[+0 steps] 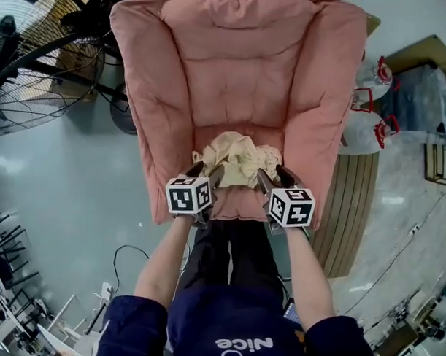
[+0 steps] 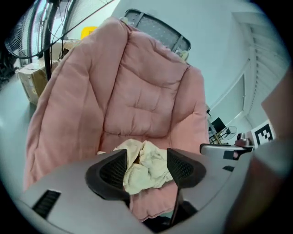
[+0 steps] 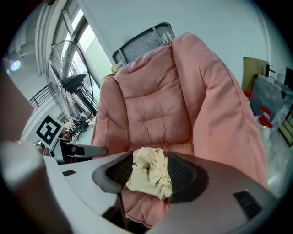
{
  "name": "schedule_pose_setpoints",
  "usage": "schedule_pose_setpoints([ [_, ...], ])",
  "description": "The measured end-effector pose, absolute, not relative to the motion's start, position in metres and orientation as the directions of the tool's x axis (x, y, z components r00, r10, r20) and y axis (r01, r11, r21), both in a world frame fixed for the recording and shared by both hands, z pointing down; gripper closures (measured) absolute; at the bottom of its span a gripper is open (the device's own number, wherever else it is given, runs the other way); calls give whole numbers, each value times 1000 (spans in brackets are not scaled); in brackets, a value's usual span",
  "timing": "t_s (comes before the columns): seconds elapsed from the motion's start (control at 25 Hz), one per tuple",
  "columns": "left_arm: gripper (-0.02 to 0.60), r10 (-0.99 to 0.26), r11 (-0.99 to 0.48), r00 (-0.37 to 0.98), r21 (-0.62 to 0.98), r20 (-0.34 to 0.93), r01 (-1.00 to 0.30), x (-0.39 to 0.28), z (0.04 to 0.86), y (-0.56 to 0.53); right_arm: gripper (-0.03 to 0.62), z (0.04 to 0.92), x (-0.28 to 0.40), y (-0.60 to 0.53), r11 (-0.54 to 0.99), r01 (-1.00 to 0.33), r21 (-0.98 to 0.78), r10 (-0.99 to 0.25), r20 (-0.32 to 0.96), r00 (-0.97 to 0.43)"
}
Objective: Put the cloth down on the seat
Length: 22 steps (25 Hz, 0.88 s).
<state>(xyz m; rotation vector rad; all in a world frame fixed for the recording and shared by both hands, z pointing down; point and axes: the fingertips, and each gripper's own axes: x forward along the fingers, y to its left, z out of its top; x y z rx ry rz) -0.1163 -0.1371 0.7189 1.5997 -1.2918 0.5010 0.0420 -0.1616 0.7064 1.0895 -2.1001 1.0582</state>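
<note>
left claw: jaws apart, tilted down; right claw: jaws apart, tilted down

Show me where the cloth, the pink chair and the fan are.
cloth [image 1: 238, 161], head view, on its crumpled middle.
pink chair [image 1: 238, 72], head view, on the backrest cushion.
fan [image 3: 69, 82], right gripper view, on the dark hub behind the grille.

Raised chair sides hem the seat; its front is open.

A workshop or lab space was suggested: a glossy grey floor, a large industrial fan beside the pink padded chair, a cardboard box, metal frames and a loose cable were seen.
</note>
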Motion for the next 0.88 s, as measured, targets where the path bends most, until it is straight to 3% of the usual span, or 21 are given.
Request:
schedule_pose_setpoints([
  [0.6, 293, -717, -200, 399, 380, 571, -903, -103, 517, -105, 378, 514, 55, -127, 443, -855, -268, -638, 576, -511],
  [0.88, 293, -820, -172, 332, 352, 467, -920, -118, 447, -73, 379, 444, 63, -93, 470, -861, -196, -715, 487, -502],
])
